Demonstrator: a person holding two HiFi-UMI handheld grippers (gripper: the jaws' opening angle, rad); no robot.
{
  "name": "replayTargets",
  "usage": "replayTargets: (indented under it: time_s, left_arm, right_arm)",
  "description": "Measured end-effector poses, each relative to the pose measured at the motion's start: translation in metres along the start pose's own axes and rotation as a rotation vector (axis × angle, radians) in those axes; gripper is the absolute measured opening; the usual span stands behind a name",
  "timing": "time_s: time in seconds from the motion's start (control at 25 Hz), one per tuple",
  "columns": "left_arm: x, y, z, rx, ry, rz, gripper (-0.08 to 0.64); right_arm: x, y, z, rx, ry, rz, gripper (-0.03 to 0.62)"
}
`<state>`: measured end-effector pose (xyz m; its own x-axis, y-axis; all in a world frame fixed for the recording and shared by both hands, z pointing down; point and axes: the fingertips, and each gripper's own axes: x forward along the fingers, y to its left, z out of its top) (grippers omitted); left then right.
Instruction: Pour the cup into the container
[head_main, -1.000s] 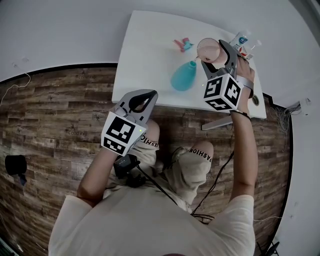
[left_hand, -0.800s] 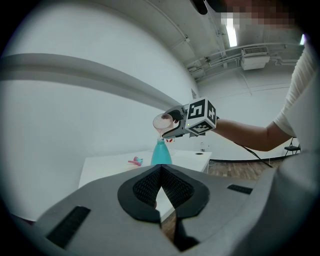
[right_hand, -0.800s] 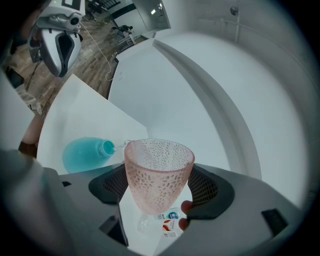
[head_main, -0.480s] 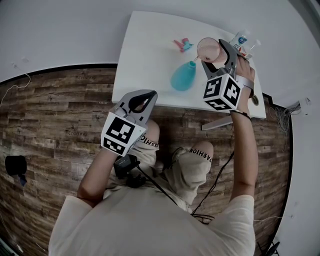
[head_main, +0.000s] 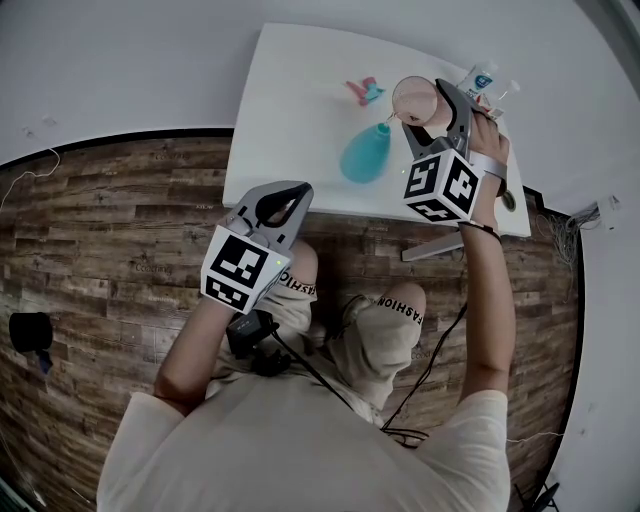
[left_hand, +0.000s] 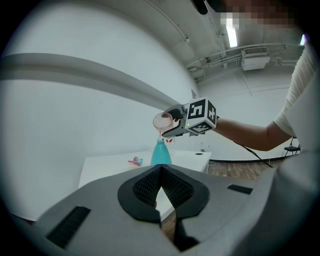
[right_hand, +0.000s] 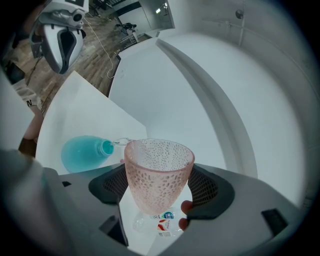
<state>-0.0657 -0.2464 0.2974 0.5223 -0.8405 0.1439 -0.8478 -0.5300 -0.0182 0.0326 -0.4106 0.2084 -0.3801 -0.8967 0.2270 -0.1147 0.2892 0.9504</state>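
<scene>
The cup is held in the right gripper. The jaws are closed against opposite sides of its lower wall, and the rim projects clear beyond them. The cup is raised above the bench and tilted towards the container. The container stands upright on the bench, just below and beside the cup's rim. A thin clear trickle appears to run from the rim to the container's narrow mouth. The amount left in the cup cannot be determined.

The left gripper is held off the bench, over the person's lap. Its jaws are brought fully together, with nothing between them.

Handling notes:
- The cup is judged to be light, rigid and possibly brittle, so moderate clamping force is advised.
- Purchase is given by the dimpled wall. The body tapers towards the base, however, so slippage along the taper is to be expected if the grip is relaxed.
- The lower wall is the recommended hold, since the pouring edge is left free.
- The container is not held by either gripper, and its mouth is small. It may be tipped if it is touched by the rim.
</scene>
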Motion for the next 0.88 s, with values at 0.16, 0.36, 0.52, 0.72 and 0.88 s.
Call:
replayTargets:
  time_s: [0.16,0.36,0.52,0.72,0.88]
  left_arm:
    - [0.0003,0.0005,-0.0003,-0.002,0.005,0.001,0.012]
    - [-0.0010,0.0006,-0.0010,-0.002,0.001,0.001,0.012]
    - [-0.0008,-0.0006,-0.0017,0.004,0.006,-0.002,0.012]
    - [-0.0005,-0.0025,0.0026,0.021,-0.001,-0.006,0.012]
    - [0.0006,-0.0011,0.0033,0.023,0.002,-0.004,0.012]
  right_arm:
    - [0.0004,-0.0008,-0.0013,-0.006,0.004,-0.003,0.373]
    - [-0.0006,0.0000,-0.0013,-0.017,0.008,-0.008,0.373]
    - [-0.0008,0.0000,-0.0016,-0.031,0.012,-0.010,0.373]
    - [-0.0012,-0.0005,-0.0016,-0.041,0.013,-0.012,0.373]
    - [-0.0003,-0.0032,-0.0019,-0.044,0.014,-0.016,0.373]
